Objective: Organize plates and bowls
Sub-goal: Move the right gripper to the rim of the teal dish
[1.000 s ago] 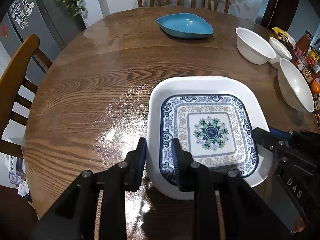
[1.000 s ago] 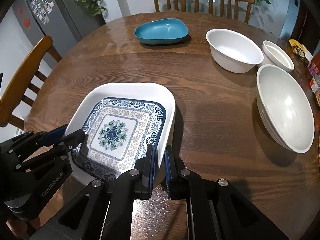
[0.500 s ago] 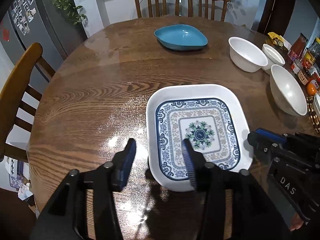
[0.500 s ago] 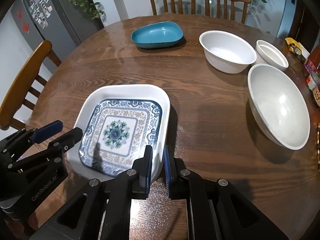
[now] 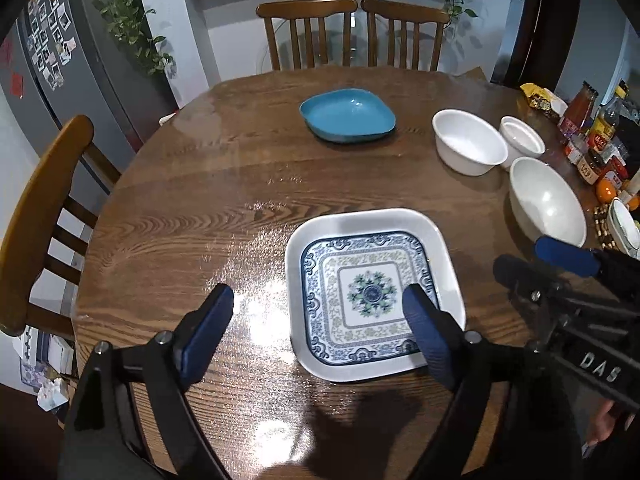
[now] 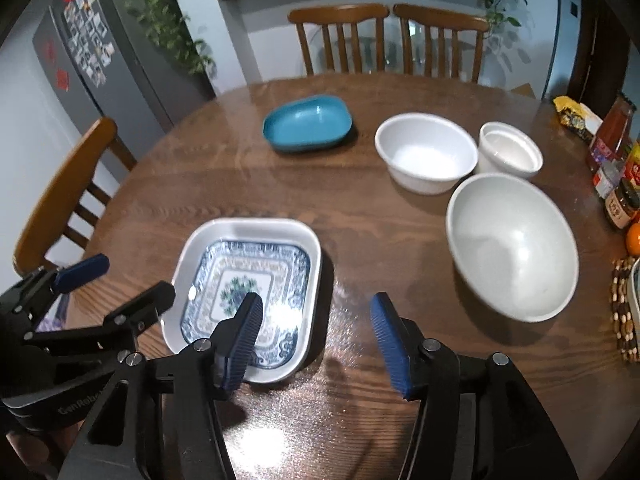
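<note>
A square white plate (image 5: 372, 296) (image 6: 248, 296) with a blue floral pattern lies flat on the round wooden table (image 5: 200, 200), near its front edge. Above the plate's left side hangs my left gripper (image 5: 318, 300), jaws opening wide, pads touching nothing. My right gripper (image 6: 316, 312) hovers over the plate's right edge, jaws also opening, nothing gripped. Farther back rests a teal dish (image 5: 347, 115) (image 6: 308, 123). On the right stand a large white bowl (image 5: 546, 202) (image 6: 512, 246), a medium white bowl (image 5: 469, 146) (image 6: 426, 154) and a small white bowl (image 5: 522, 142) (image 6: 510, 150).
Wooden chairs (image 5: 308, 32) (image 6: 338, 36) stand behind the table, and another chair (image 5: 44, 196) is at the left. Sauce bottles and jars (image 5: 592, 136) (image 6: 616, 160) crowd the table's right edge. A grey fridge (image 5: 60, 72) and a trailing plant are at the back left.
Both grippers let go of the plate's edges, opened and rose. The plate now lies flat on the table and looks smaller in both views.
</note>
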Available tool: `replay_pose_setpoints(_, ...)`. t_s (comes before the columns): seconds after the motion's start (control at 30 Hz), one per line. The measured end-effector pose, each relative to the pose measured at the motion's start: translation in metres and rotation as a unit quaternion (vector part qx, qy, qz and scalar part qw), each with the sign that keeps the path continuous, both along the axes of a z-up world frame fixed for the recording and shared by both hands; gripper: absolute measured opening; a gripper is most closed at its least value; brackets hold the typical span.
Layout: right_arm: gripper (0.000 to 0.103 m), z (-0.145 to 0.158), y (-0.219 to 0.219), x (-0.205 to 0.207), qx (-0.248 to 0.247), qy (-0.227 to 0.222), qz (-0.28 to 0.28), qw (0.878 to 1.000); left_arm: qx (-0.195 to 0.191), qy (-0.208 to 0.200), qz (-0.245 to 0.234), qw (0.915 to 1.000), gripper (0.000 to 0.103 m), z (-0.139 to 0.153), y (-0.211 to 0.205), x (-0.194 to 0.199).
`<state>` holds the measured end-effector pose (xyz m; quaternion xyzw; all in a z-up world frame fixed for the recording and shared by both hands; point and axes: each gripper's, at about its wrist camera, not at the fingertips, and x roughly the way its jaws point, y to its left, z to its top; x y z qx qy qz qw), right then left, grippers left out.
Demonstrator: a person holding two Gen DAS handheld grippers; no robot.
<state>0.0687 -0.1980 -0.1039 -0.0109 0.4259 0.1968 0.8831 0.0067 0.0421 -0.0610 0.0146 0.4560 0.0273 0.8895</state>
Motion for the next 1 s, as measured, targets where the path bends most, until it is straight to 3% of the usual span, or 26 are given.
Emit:
replay_pose_setpoints(0.13, 0.057, 0.016, -0.009, -0.001, 0.005, -0.018, -0.003, 1.000, 0.001, -0.008, 0.000, 1.0000, 0.089, 0.010, -0.002, -0.001)
replay_pose_setpoints(0.23, 0.058, 0.026, -0.015, 0.000, 0.004, -0.031, -0.006, 1.000, 0.003, -0.016, 0.007, 0.9998, 0.100, 0.016, -0.004, -0.002)
replay_pose_setpoints(0.53, 0.059, 0.059, -0.027, 0.008, -0.005, -0.059, 0.001, 0.998, 0.008, -0.036, 0.015, 0.9992, 0.100, 0.046, -0.008, 0.012)
replay_pose_setpoints(1.0, 0.059, 0.115, -0.027, 0.065, -0.018, -0.090, 0.014, 0.996, 0.002, -0.068, 0.066, 0.9955, 0.100, 0.101, -0.007, 0.063)
